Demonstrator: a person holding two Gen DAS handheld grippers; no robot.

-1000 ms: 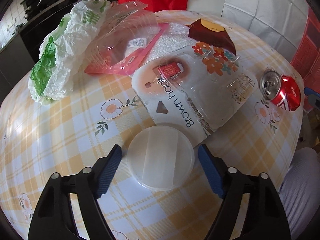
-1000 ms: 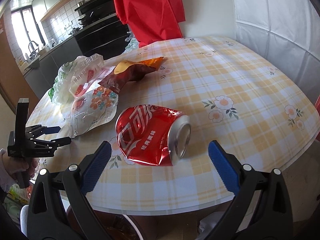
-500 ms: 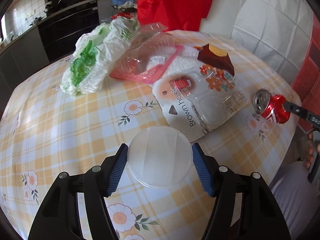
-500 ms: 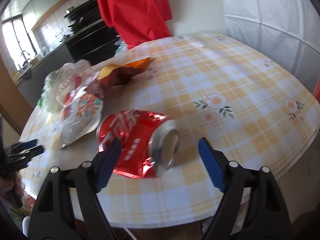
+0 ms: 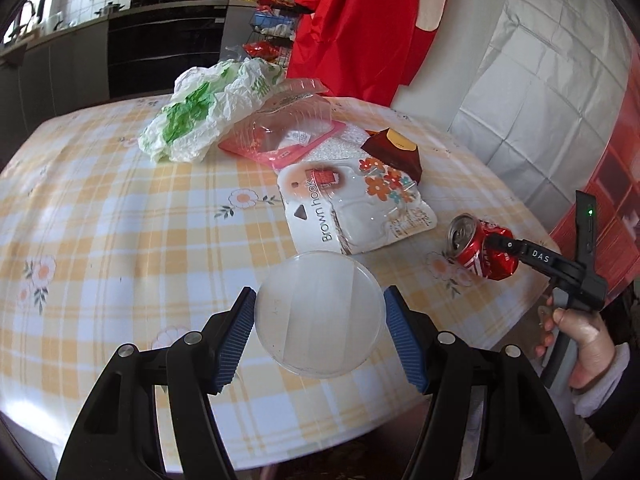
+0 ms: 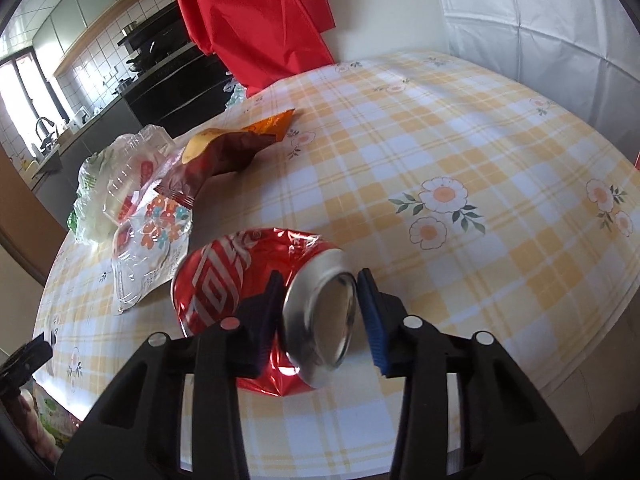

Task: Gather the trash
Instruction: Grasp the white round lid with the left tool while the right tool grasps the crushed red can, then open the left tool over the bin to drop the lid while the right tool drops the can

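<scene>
Two hand-held grippers were at work over the checked tabletop [image 5: 120, 220]. In the left wrist view we saw the left hand-held gripper [image 5: 319, 328] clamped on a round translucent lid [image 5: 319, 314], its blue pads pressed against the lid's left and right edges at lower centre of the frame. The lid was tilted toward the camera, but we could not tell whether it had left the cloth.

In the right wrist view the right hand-held gripper [image 6: 322, 312] was closed on the crushed red can [image 6: 256, 276], pinching it just behind its silver end at lower centre. The same can [image 5: 482, 250] appeared at the right of the left wrist view, near the tabletop edge, with the gripper's black arm reaching in from the right and a hand [image 5: 576, 340] on its grip.

Above the lid, in the middle of the left wrist frame, lay a white "Brown hook" blister pack [image 5: 356, 212]. A brown snack bag [image 5: 394, 152] sat just beyond it. Further toward the upper left were a clear plastic clamshell [image 5: 288, 128] on a pink packet and a crumpled white-and-green plastic bag [image 5: 200, 116]. A red cloth [image 5: 360, 20] hung at the top of the frame.
</scene>
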